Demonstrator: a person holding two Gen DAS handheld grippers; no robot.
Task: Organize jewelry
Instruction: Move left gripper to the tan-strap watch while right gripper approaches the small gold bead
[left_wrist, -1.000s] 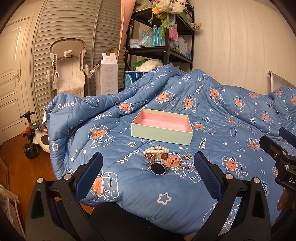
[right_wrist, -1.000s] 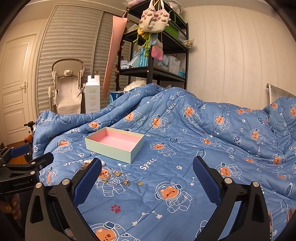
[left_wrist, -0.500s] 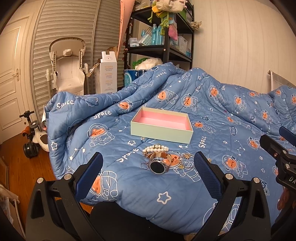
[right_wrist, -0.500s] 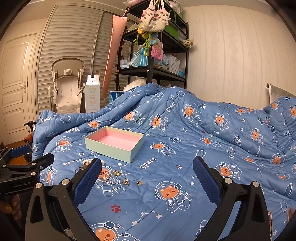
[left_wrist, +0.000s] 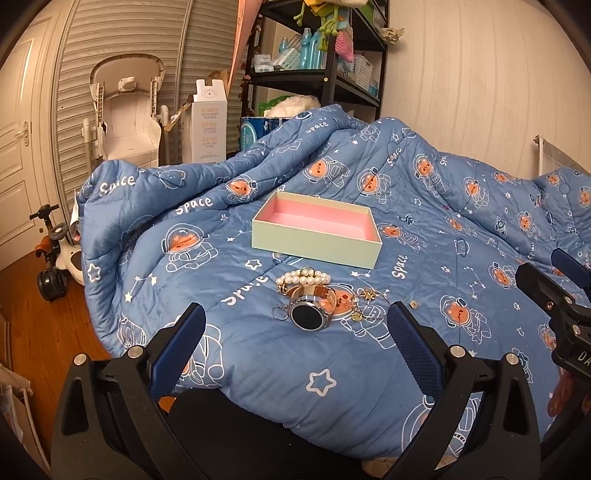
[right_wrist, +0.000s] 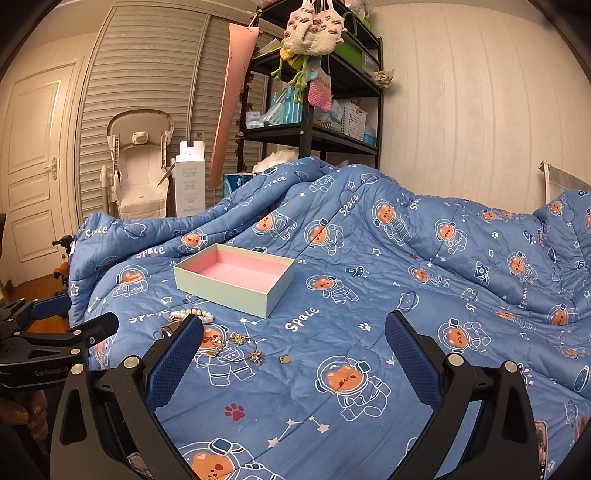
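Note:
A pale green box (left_wrist: 317, 242) with a pink inside (right_wrist: 236, 269) lies open and empty on the blue bedspread. In front of it rest a pearl bracelet (left_wrist: 304, 277) (right_wrist: 192, 314), a round dark-faced watch (left_wrist: 309, 314), a thin gold chain with a star charm (left_wrist: 369, 297) (right_wrist: 240, 341) and a small stud (left_wrist: 413, 304) (right_wrist: 284, 357). My left gripper (left_wrist: 295, 347) hovers open just short of the watch. Further right, my right gripper (right_wrist: 293, 354) is open above the quilt, its left finger hiding the watch. Each gripper shows at the edge of the other's view.
The blue space-print quilt (left_wrist: 258, 354) hangs over the bed's left edge above a wooden floor (left_wrist: 33, 317). A ride-on toy (left_wrist: 55, 262), a white high chair (left_wrist: 127, 118), a tall carton (left_wrist: 208, 122) and a black shelf unit (right_wrist: 314, 110) stand behind.
The left gripper has crept slightly forward toward the watch and box. The right gripper has barely moved. Both stay open, and the jewelry has not shifted.

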